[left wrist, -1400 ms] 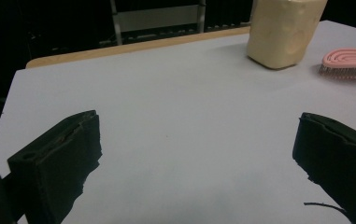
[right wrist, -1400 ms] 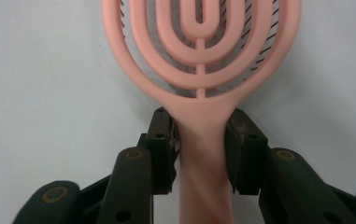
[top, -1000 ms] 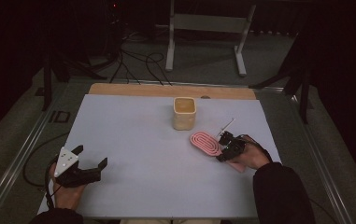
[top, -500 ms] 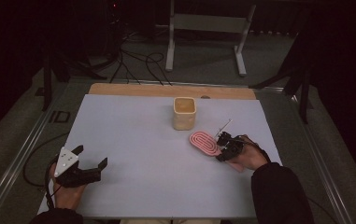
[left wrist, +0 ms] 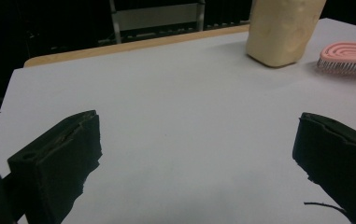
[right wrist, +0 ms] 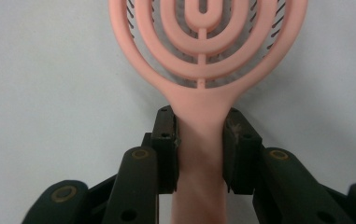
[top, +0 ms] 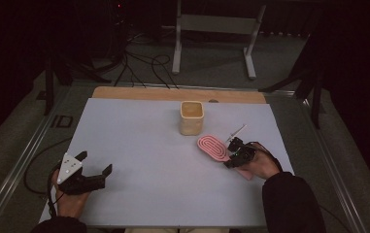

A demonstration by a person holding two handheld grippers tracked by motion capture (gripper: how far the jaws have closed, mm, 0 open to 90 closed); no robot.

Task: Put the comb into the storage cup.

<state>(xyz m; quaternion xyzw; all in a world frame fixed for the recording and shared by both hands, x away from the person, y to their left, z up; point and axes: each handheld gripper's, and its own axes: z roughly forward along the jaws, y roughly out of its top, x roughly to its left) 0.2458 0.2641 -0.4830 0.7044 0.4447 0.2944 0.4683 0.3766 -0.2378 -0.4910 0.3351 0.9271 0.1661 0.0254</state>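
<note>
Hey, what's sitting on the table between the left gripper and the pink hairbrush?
Nothing: in the high view the white tabletop is bare between the left gripper and the pink hairbrush. The beige cup stands farther back, off that line.

overhead forward-down, tool cameras close, perhaps overlapping

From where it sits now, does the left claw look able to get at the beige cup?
Probably yes. The left claw rests open and holds nothing, and bare table lies between it and the beige cup. The pink brush, clamped in the right claw, lies off to the cup's right, out of that path.
</note>
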